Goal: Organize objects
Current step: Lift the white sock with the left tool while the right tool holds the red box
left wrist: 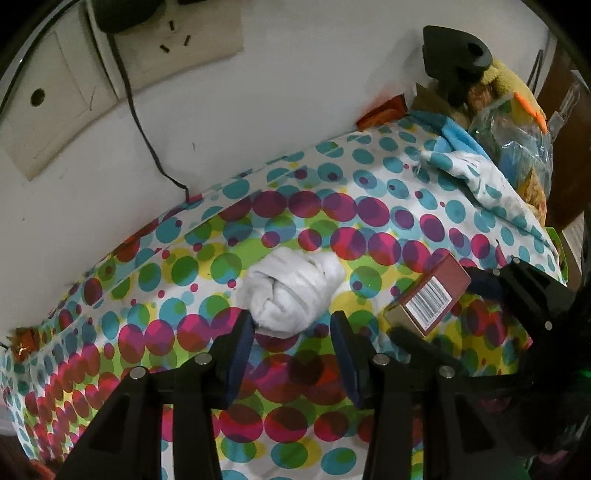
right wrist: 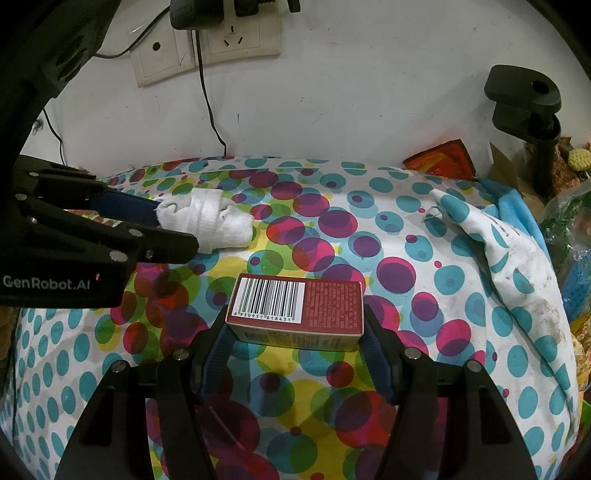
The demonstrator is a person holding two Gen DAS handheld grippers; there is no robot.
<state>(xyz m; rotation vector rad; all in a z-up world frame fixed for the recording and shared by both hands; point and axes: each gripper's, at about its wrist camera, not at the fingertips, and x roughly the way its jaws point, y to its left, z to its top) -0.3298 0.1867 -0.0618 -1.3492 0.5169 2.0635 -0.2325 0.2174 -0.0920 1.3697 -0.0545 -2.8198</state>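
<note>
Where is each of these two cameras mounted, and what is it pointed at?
Left wrist: sits on the left gripper, looking down at a rolled white cloth.
Right wrist: sits on the right gripper, looking down at the dark red barcoded box between its fingers.
Shared: the polka-dot bedsheet, cloth, box, wall sockets.

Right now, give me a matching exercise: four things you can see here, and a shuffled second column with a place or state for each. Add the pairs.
Things:
1. red box with barcode
2. white rolled cloth
3. black cable
4. black clamp

Places or states:
A. hangs down the wall from the sockets
B. between the fingers of the right gripper
C. stands at the far right, by the clutter
D. lies on the dotted cover at the tips of the left gripper

Pairs: 1-B, 2-D, 3-A, 4-C
</note>
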